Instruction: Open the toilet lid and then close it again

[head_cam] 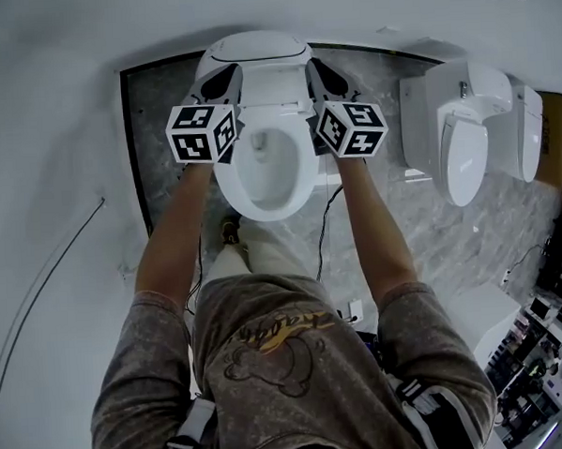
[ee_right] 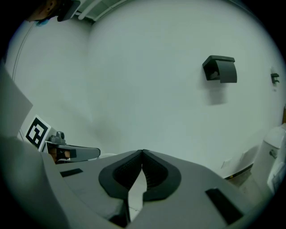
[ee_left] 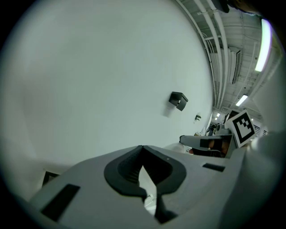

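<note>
A plain white wall [ee_right: 134, 80] rose behind, carrying a black wall-mounted box [ee_right: 220, 68]. To the left a thin cable [head_cam: 50, 264] trailed over more white. The floor [head_cam: 423, 249] was grey marbled tile edged by a dark strip [head_cam: 132, 142]. A second white toilet [head_cam: 465, 148] stood to the right, with cluttered shelves [head_cam: 550, 346] nearer the corner. Long ceiling lights [ee_left: 260, 49] glowed beside overhead pipes [ee_left: 214, 40]

Marbled floor [head_cam: 433, 248] carries toilet [head_cam: 297, 176] (lid [head_cam: 256, 49] up) and second toilet [head_cam: 465, 153].
</note>
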`<state>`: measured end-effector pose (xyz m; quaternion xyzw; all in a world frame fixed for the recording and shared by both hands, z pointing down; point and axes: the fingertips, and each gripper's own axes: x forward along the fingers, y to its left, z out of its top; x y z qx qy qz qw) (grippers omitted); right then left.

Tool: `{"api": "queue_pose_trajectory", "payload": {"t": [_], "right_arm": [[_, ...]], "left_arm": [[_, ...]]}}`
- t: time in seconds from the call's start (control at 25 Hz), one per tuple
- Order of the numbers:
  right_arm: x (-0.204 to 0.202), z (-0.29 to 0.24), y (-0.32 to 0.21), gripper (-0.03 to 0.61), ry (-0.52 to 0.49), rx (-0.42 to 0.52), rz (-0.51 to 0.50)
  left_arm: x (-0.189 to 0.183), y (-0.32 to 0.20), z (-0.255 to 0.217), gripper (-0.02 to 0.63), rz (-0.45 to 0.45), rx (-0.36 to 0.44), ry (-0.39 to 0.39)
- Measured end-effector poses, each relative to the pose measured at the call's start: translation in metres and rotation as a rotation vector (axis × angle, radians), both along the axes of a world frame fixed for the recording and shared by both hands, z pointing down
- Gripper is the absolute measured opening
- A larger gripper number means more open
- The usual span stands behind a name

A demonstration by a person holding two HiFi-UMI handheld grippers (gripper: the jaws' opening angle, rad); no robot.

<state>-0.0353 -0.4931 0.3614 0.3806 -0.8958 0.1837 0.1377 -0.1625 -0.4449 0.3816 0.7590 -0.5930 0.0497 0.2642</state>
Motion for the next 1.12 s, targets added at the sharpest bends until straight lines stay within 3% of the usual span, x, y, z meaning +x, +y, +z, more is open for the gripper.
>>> {"api": "queue_pose_trajectory", "payload": {"t": [0.52, 0.84, 1.12], "right_arm": [[0.039, -0.003, 0.131, 0.026, 0.009, 0.044, 0.017], [0.080, 0.031, 0.204, 0.026, -0.009, 0.012, 0.044], [0.103, 0.067, 0.257, 0.026, 0.044, -0.006, 0.005]], "left_arm": [[0.038, 0.125, -0.003, 0.009, 0.084, 0.006, -0.003], [0.080, 0.196, 0.028, 0.009, 0.105, -0.033, -0.077], [0.104, 0.248, 0.064, 0.009, 0.069, -0.107, -0.067]]}}
